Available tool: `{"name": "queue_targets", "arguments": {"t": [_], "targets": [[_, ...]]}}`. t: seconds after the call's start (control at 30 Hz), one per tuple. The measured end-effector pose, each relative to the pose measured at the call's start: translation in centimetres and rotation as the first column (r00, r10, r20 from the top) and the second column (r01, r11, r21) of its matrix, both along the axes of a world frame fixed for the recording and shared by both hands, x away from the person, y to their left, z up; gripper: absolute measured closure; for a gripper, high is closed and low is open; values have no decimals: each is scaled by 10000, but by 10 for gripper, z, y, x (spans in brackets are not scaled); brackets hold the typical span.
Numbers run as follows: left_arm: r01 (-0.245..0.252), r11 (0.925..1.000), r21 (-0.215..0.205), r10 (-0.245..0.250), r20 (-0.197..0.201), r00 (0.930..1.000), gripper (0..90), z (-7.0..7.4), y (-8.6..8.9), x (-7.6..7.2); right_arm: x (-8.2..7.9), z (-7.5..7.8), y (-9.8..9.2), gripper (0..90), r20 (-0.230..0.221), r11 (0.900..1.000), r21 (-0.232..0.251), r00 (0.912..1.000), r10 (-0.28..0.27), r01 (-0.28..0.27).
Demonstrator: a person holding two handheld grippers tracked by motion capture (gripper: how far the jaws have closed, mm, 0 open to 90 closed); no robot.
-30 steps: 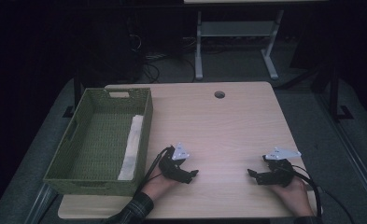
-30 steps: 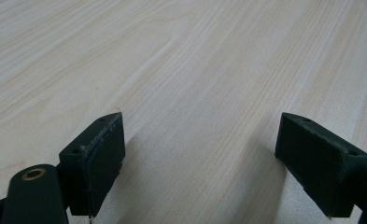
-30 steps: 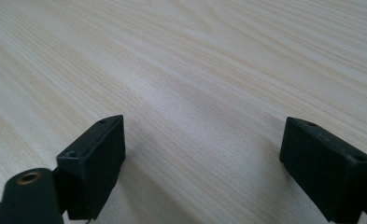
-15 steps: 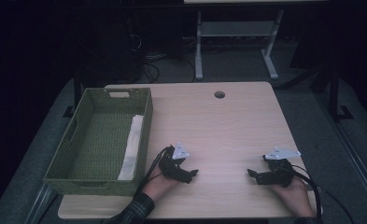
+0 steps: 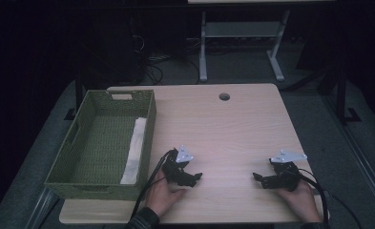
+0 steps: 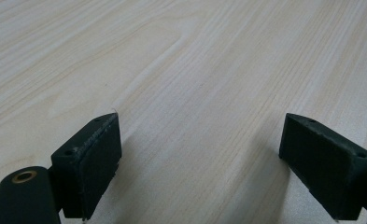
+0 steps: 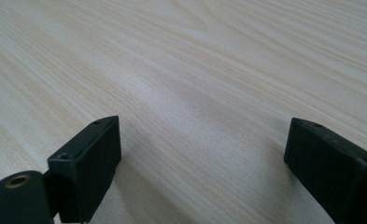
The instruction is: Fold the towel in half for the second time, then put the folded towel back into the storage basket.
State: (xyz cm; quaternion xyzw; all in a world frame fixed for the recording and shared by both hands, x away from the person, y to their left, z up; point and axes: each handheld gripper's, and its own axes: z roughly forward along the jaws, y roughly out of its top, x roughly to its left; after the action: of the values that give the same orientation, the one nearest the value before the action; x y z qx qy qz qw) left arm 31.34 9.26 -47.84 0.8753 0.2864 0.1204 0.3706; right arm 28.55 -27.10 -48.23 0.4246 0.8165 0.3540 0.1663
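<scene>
A: Pale wood grain runs under both tools. The left tool (image 5: 193,177) and the right tool (image 5: 259,178) rest low on the surface (image 5: 233,129), each in a hand, well apart.

B: Jaws?

A: Spread wide on both, holding nothing, bare wood between them.

B: Any change from a second ago?

A: None; both sit as before. The green basket (image 5: 149,119) stays left, the white cloth (image 5: 133,150) along its right wall.

The table (image 5: 233,129) is pale wood-grain laminate, smooth and matt. The green basket (image 5: 101,143) looks woven and rough, holding a soft white folded cloth (image 5: 133,150). The left gripper (image 6: 200,158) and right gripper (image 7: 202,163) have matt black plastic jaws with slightly rough edges.
</scene>
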Motion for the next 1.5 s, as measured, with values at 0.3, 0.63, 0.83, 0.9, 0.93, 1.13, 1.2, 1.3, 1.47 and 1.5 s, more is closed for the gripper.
{"name": "queue_targets", "arguments": {"t": [0.3, 0.63, 0.83, 0.9, 0.93, 1.13, 1.2, 1.3, 1.47, 1.5], "targets": [[-1, 10000, -1, 1, 1, 10000, 124, 0, 0, 0, 0, 0, 0, 105, -2, 10000, -3, 10000, 3, -3], [-8, 10000, 0, 8, 1, 10000, 124, 0, 0, 0, 0, 0, 0, 103, 2, 10000, -11, 10000, 3, -3], [-22, 10000, 48, 23, -115, 9999, 128, 2, -1, -1, 0, 0, 0, 102, 4, 10000, -21, 10000, -27, 27], [71, 9999, -73, -73, -291, 9996, 133, 3, -1, -1, 1, 0, 0, 77, -62, 10000, -49, 10000, -70, 69], [97, 9999, -96, -100, -331, 9994, 132, 3, 0, -1, 2, 0, 0, 67, -147, 9998, -111, 9998, -164, 163], [141, 9998, -161, -148, -447, 9989, 132, 3, 2, -1, 1, 0, 0, 66, -100, 9999, -36, 9998, -165, 165], [153, 9998, -104, -157, -436, 9989, 132, 3, 3, -1, 1, 0, 0, 66, -100, 9999, -37, 9998, -163, 163], [166, 9999, -36, -167, -415, 9990, 132, 4, 3, -1, 1, 0, 0, 66, -98, 9999, -37, 9998, -164, 164], [166, 9999, 36, -165, -365, 9992, 132, 4, 3, -2, 1, 0, 0, 66, -101, 9999, -34, 9998, -167, 167], [166, 9999, 45, -164, -361, 9992, 132, 4, 3, -2, 1, 0, 0, 66, -98, 9999, -38, 9998, -167, 167]]}}
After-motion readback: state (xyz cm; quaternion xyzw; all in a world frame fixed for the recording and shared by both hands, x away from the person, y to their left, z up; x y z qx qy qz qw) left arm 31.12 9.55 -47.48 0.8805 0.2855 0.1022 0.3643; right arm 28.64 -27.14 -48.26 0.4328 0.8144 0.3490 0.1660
